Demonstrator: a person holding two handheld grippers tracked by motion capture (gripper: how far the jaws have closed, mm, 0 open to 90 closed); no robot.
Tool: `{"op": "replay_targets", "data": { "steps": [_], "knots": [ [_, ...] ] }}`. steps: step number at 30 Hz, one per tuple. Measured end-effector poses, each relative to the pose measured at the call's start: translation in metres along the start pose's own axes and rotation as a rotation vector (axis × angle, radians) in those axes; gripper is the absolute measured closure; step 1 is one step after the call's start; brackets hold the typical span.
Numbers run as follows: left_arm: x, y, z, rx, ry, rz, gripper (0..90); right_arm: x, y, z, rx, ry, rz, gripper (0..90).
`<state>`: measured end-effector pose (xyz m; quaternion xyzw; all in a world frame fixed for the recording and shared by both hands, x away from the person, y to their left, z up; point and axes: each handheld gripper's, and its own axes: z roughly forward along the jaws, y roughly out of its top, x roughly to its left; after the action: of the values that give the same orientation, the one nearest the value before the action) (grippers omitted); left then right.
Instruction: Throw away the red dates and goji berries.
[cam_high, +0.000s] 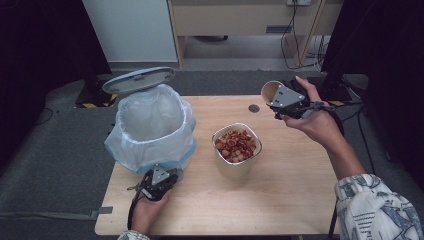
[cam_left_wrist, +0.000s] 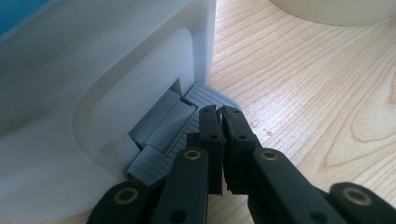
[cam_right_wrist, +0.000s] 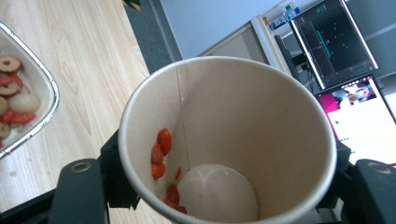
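Over the desk (cam_high: 280, 200) in the high view, the right hand-held gripper (cam_high: 287, 102) is grasping a paper cup (cam_high: 271, 91) aloft, mouth tipping toward the bin (cam_high: 150, 125); the bowl (cam_high: 237, 145) sits between. Left hand-held gripper (cam_high: 159, 181) is resting at the bin's foot.

Left gripper view: jaws clenched, pressing the pedal (cam_left_wrist: 180, 128), likely propping the lid.

Right gripper view: cup (cam_right_wrist: 224, 135) lying nearly level, long axis running away from the camera, red scraps (cam_right_wrist: 161, 154) clinging inside. Step in hand is probably carrying it to the bin; next calls for crossing over the bowl and letting go above the liner.
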<state>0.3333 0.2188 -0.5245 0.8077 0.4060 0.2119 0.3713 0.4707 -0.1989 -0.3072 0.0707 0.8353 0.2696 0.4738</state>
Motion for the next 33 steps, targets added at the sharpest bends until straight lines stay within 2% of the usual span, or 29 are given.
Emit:
{"op": "replay_targets", "data": {
  "steps": [6, 15, 19, 33],
  "knots": [
    [0.0, 0.0, 0.0, 0.0, -0.001, -0.001, 86.3, -0.005, -0.003, -0.002, -0.035, 0.021, 0.086, 29.5],
    [0.0, 0.0, 0.0, 0.0, -0.001, -0.001, 86.3, -0.01, -0.005, -0.004, -0.072, 0.072, 0.189, 29.4],
    [0.0, 0.0, 0.0, 0.0, -0.001, -0.001, 86.3, -0.01, -0.005, -0.003, -0.068, 0.083, 0.2, 29.4],
    [0.0, 0.0, 0.0, -0.002, -0.003, -0.002, 86.3, -0.016, -0.007, 0.002, -0.115, 0.131, 0.343, 29.5]
  ]
}}
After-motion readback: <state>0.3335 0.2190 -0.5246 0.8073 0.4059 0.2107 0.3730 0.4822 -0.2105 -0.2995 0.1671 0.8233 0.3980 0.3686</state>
